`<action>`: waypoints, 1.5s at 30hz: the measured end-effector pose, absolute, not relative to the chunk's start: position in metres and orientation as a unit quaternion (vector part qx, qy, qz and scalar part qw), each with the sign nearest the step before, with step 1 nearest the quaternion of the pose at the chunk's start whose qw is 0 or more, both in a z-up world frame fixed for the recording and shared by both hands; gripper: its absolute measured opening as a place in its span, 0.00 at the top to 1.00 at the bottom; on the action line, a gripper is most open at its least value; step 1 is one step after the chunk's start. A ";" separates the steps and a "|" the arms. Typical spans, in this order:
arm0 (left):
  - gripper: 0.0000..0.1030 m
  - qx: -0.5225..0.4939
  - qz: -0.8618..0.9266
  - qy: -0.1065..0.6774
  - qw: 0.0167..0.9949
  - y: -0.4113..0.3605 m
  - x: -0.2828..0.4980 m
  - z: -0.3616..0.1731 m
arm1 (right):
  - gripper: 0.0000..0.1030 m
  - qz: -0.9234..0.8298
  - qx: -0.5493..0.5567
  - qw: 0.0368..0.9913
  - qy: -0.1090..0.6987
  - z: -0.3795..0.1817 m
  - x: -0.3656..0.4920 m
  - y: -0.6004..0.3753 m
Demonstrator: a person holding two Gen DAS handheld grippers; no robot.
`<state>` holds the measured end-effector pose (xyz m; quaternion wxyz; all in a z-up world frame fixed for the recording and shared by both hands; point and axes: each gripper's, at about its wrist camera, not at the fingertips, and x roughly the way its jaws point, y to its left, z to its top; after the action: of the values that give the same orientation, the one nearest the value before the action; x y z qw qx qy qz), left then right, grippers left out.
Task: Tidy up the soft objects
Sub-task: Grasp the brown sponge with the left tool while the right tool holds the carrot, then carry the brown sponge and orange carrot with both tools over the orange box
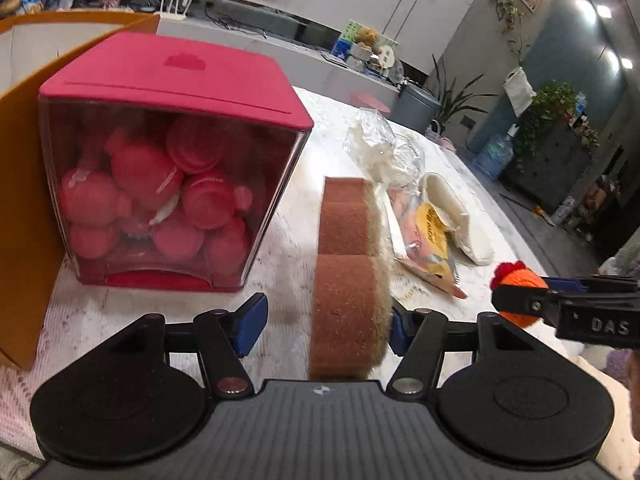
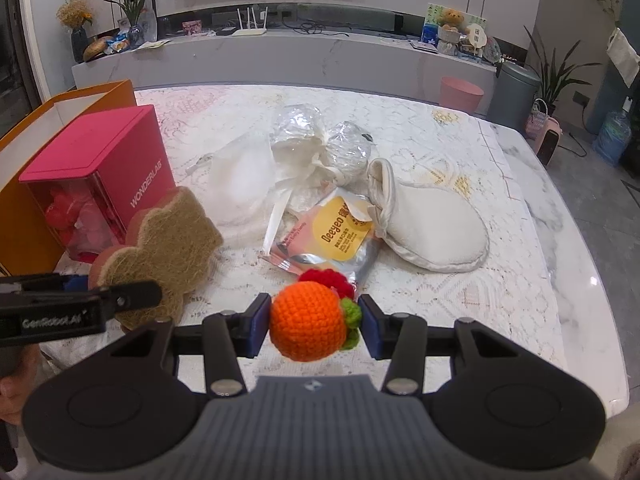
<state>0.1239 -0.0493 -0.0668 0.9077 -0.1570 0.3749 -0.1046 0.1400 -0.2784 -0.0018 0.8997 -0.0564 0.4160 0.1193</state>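
A brown scouring sponge (image 1: 348,280) with a fuzzy tan face stands on edge between the pads of my left gripper (image 1: 326,326). Its tan face lies against the right pad, while a clear gap separates it from the left pad, so the jaws are open. In the right wrist view the same sponge (image 2: 168,240) shows its tan lobed face behind one left finger (image 2: 128,300). My right gripper (image 2: 314,326) is shut on an orange crocheted ball (image 2: 306,320) with green and red bits, held above the table. That ball (image 1: 520,280) also shows at the right of the left wrist view.
A pink box (image 1: 172,184) with a clear front full of pink bottles stands left of the sponge, against an orange carton (image 1: 24,208). On the lace cloth lie a white pouch (image 2: 432,228), a yellow-labelled packet (image 2: 336,232), clear-wrapped bundles (image 2: 320,140) and a white mesh bag (image 2: 240,184).
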 end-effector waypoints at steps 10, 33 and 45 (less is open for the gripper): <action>0.66 -0.115 -0.105 0.324 0.933 -0.064 0.104 -0.042 | 0.55 0.129 -0.064 0.901 0.409 0.002 0.137 -0.273; 0.66 -0.106 -0.108 0.221 0.964 -0.041 0.065 0.108 | 0.55 0.141 -0.069 0.931 0.331 0.048 0.111 -0.257; 0.66 -0.151 -0.034 0.246 0.957 0.092 0.062 0.160 | 0.55 0.194 -0.058 0.949 0.242 0.116 0.080 -0.184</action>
<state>0.0622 0.0915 0.1598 0.9570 -0.1509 0.2455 -0.0341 0.0804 -0.1837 0.1155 0.9490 -0.0582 0.2418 0.1937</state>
